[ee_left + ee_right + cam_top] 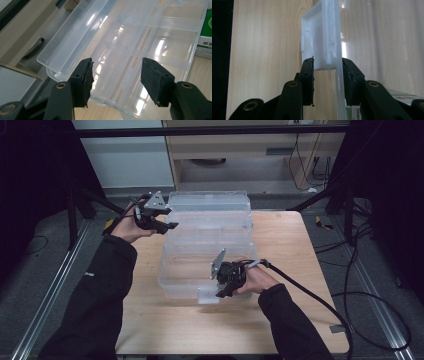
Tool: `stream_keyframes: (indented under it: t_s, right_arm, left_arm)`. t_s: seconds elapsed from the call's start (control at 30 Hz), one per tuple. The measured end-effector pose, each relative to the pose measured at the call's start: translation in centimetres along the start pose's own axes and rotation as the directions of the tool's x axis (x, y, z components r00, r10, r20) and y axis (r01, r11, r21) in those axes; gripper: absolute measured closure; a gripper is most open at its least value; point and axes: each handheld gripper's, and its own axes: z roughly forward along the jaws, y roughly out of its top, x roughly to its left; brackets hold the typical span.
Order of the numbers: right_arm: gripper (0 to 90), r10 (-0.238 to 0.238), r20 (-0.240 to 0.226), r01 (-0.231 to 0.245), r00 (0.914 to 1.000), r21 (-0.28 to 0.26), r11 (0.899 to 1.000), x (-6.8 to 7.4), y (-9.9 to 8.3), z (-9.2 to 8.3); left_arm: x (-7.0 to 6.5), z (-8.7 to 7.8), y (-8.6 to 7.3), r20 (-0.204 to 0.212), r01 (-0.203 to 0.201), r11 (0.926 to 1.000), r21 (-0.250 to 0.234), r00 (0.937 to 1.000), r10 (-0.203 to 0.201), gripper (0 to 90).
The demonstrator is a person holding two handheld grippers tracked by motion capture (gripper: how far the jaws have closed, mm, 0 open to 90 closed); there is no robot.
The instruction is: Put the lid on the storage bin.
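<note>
Beside clear plastic organiser box [140, 45], green-white carton [205, 37], print unreadable

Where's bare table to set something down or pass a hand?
Free: the wooden table strip in front of the clear box, between the forearms, and the stretch right of the box out to the table's right edge. Crowded: the box's front wall, where the right gripper sits at the latch, and its back left corner by the left gripper.

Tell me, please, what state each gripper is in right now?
Left gripper: open, holding nothing, over the clear box.
Right gripper: shut on the box's front latch.
</note>
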Motion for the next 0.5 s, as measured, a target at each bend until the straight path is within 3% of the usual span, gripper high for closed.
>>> stream_keyframes:
  t_s: [0.2, 0.5]
  right_arm:
    - [65.5, 0.000, 0.000, 0.000, 1.0000, 0.002, 1.000, 0.0, 0.0, 0.0]
    - [65.5, -0.001, -0.001, 0.001, 1.0000, 0.002, 1.000, 0.0, 0.0, 0.0]
  left_arm:
    - [-0.7, 0.5, 0.3, -0.034, -0.037, 0.9993, 0.009, 0.9987, 0.038, 41.1]
    - [-1.3, 1.4, 0.7, -0.044, -0.083, 0.9958, 0.036, 0.9954, 0.085, 42.6]
